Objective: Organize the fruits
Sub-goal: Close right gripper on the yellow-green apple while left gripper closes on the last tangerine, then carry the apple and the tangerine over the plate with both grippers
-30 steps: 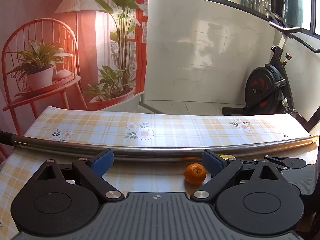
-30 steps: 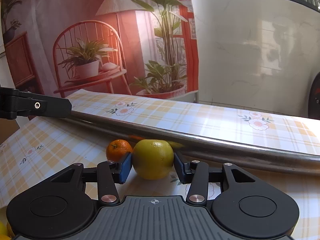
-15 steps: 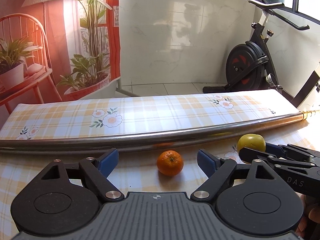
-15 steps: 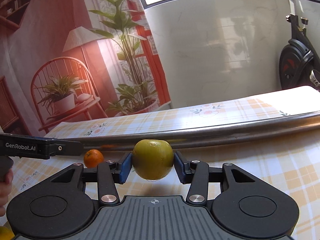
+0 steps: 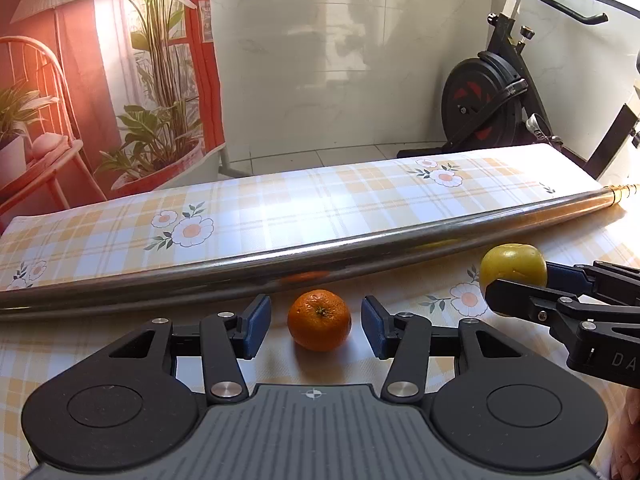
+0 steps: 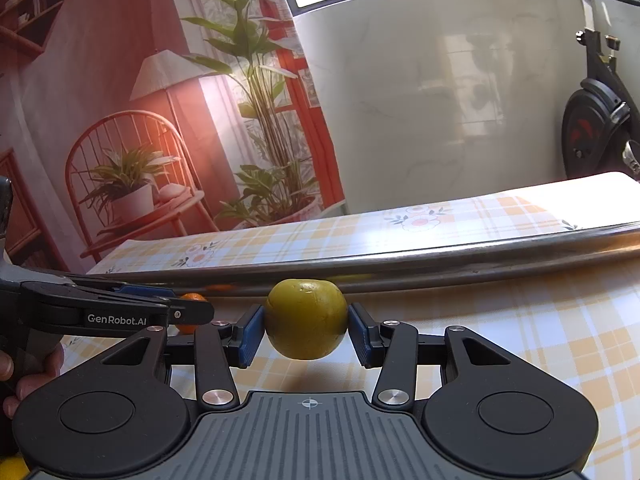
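Note:
A small orange mandarin (image 5: 319,320) rests on the plaid tablecloth, right between the blue pads of my left gripper (image 5: 316,322), which stands open with a gap on each side. My right gripper (image 6: 306,330) is shut on a yellow-green apple (image 6: 306,319) and holds it just above the cloth. From the left wrist view that apple (image 5: 513,266) shows at the right, clamped by the right gripper's black fingers (image 5: 560,304). In the right wrist view the mandarin (image 6: 192,300) is mostly hidden behind the left gripper.
A long steel tube (image 5: 280,268) lies across the table just behind the fruit. An exercise bike (image 5: 496,92) stands beyond the table's far right. A hand (image 6: 24,376) holds the left gripper's handle. A bit of yellow fruit (image 6: 12,466) peeks in at the lower left corner.
The left gripper has swung right and forward, bringing the mandarin between its open pads. The right gripper has lifted the apple off the cloth and carried it rightward.

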